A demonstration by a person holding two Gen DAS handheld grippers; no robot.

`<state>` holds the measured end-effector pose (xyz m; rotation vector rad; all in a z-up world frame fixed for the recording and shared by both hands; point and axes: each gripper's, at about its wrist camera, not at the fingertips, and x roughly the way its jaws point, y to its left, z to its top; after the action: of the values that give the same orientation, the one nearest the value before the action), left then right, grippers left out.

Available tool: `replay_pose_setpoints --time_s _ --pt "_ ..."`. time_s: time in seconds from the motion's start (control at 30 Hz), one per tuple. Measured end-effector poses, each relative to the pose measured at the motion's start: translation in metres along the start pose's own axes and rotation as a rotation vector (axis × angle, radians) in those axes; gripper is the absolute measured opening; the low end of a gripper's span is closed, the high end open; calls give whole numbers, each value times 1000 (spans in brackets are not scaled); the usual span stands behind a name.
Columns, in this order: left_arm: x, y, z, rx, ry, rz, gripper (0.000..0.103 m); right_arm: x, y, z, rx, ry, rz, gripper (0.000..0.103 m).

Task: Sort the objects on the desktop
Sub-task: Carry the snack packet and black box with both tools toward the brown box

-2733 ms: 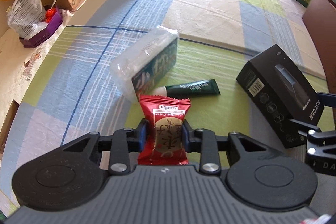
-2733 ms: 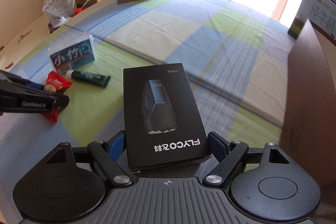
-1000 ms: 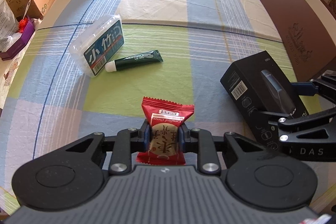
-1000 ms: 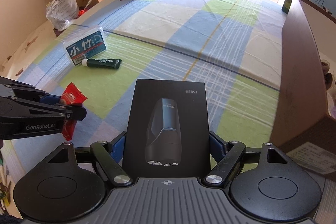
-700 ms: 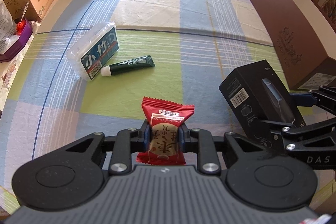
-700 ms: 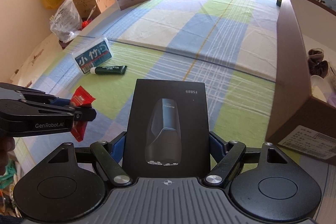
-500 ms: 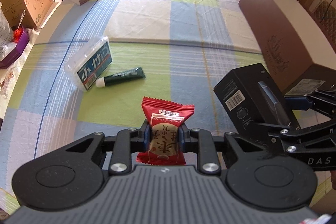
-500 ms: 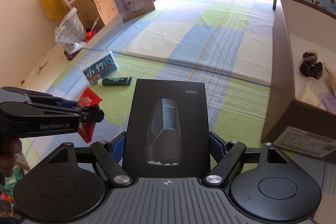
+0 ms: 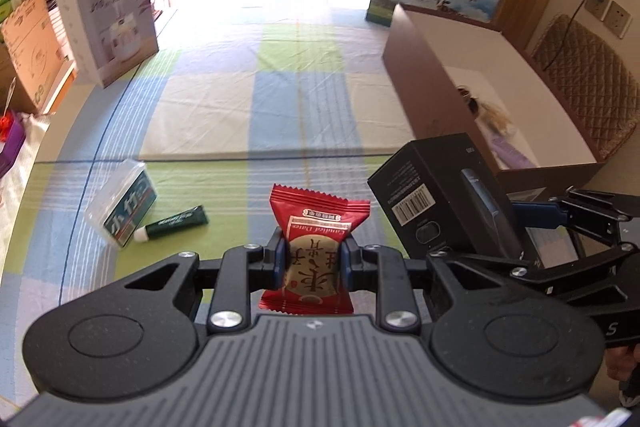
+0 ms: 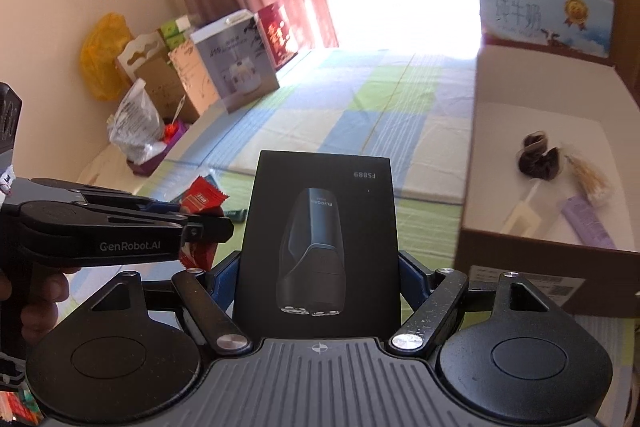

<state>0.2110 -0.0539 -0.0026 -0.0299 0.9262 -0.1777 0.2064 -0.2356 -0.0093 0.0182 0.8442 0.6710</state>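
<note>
left wrist: left claw (image 9: 313, 263) pinches red candy packet (image 9: 316, 247).

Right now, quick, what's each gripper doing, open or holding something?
Left gripper: closed on the red snack packet.
Right gripper: closed on the black shaver box.

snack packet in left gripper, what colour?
Red snack packet with a gold round label; clearest in the left wrist view.

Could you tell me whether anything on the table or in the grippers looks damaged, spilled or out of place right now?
Nothing stands out. The left gripper holds the red snack packet intact, and the right gripper holds the black shaver box undented. The toothpick box and green tube lie loose on the tablecloth, unsorted.
</note>
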Motion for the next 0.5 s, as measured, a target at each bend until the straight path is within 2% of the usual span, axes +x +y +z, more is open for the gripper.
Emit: replay_pose_setpoints --time_s 0.27,0.5 --pt "2 -35 15 57 -16 -40 21 -37 -27 4 61 -84 -54 76" --pt "10 -70 33 109 -34 -90 21 -65 -72 10 166 -132 -103 76"
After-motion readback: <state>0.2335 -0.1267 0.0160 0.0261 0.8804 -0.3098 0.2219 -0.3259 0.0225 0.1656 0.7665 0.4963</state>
